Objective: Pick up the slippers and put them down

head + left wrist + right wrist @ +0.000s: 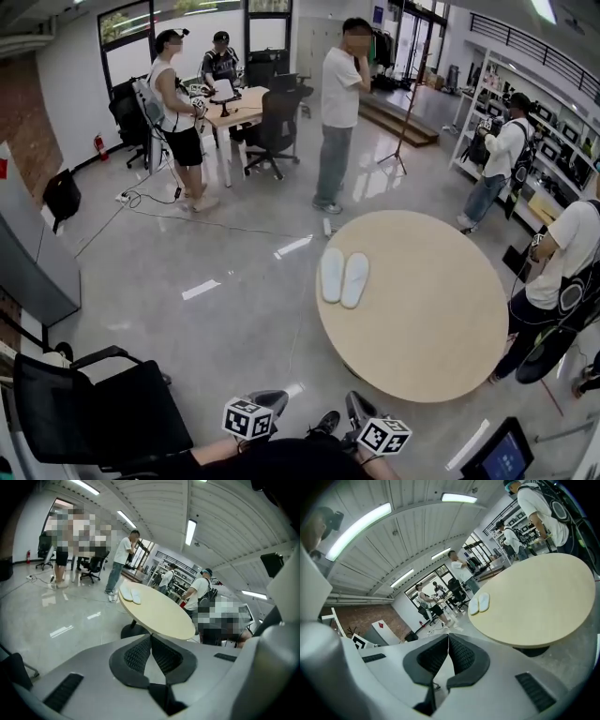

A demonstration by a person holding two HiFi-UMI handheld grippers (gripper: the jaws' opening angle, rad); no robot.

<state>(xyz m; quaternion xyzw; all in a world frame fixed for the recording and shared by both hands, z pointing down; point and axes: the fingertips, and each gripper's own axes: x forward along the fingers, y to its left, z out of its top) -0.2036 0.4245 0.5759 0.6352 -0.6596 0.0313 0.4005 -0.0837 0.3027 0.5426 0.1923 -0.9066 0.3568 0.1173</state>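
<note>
Slippers: a pale pair (343, 277) lies side by side, touching, on the round surface (422, 319), close to its far left edge as the head view shows it.
Left hand-held gripper: its jaws (150, 637) are pressed together with nothing between them; it is low in the head view and well apart from the pair.
Right hand-held gripper: its jaws (448, 637) are likewise together and empty, and it too is well short of the surface's near rim.
Direction: the pair lies ahead of both, across the near part of the surface, slightly left of its middle.
Long axis: each slipper runs lengthwise away from the person, nearly along the line of approach; which end is the toe is too small to tell.
Nearer hand: probably the right one, which sits more directly in line with the pair, though the difference is small.
Step in hand: the approach, by my reading; both pairs of jaws must part before any grasp.
</note>
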